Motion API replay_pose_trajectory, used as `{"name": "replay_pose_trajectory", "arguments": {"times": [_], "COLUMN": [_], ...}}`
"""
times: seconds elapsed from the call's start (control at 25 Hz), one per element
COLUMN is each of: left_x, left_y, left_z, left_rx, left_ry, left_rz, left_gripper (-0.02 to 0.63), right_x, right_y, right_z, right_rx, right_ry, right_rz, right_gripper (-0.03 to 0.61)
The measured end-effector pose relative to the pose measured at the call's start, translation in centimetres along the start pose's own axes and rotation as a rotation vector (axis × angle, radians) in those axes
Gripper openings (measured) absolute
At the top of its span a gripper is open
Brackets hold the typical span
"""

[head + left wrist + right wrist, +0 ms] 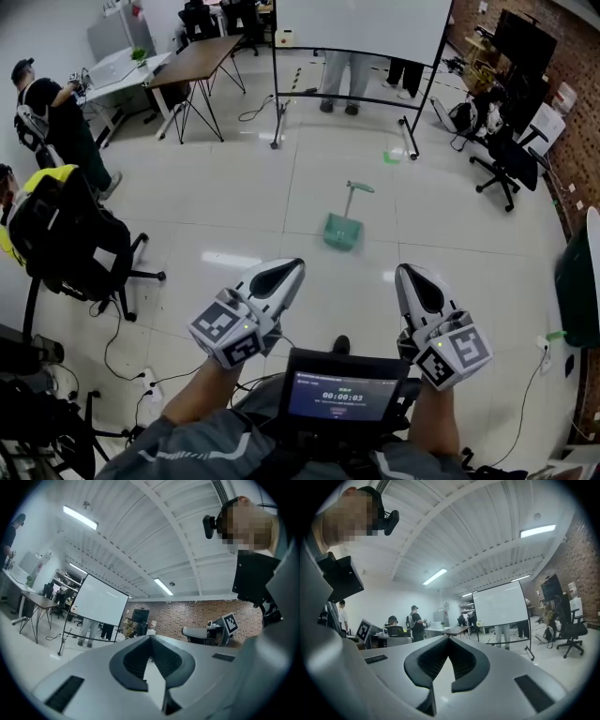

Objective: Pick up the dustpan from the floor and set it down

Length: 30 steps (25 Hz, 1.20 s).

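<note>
A green dustpan stands on the pale tiled floor, its thin handle pointing away from me. It shows only in the head view. Both grippers are held level in front of me, well short of the dustpan and apart from it. My left gripper sits to the near left of it, jaws together with nothing between them. My right gripper sits to the near right, also shut and empty.
A whiteboard on a wheeled stand stands beyond the dustpan with people's legs behind it. An office chair with a black bag and floor cables are at the left. Another black chair is at the right, desks at the far left.
</note>
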<state>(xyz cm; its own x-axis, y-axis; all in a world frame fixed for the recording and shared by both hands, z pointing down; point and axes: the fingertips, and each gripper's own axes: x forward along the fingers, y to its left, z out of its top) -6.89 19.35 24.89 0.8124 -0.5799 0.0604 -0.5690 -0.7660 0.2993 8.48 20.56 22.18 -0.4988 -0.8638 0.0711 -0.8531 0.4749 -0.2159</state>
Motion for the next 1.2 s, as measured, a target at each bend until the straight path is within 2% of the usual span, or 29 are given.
{"name": "replay_pose_trajectory", "arguments": {"times": [0.4,0.72,0.96,1.2], "left_x": [2.5,3.5,3.8,4.3], "left_y": [3.7,2.9,3.0,7.2], "left_z": [-0.5,-1.1,1.3,0.0], "left_rx": [0.020,0.018,0.032,0.022], "left_ry": [-0.019,-0.023,-0.022,-0.042], "left_rz": [0.052,0.042,0.056,0.036], "left_gripper": [0.026,0.026,0.026,0.026], "right_x": [3.7,3.2,4.1,7.7], "right_y": [-2.0,-2.9,-3.2,-3.5], "right_z": [-1.2,-1.6,0.3,-2.1], "right_rx": [-0.021,-0.017,-0.007,-0.030], "right_ry": [-0.004,0.008,0.005,0.004], "right_rz": [0.070,0.083,0.093,0.084], "right_gripper": [0.018,0.018,0.017,0.018]}}
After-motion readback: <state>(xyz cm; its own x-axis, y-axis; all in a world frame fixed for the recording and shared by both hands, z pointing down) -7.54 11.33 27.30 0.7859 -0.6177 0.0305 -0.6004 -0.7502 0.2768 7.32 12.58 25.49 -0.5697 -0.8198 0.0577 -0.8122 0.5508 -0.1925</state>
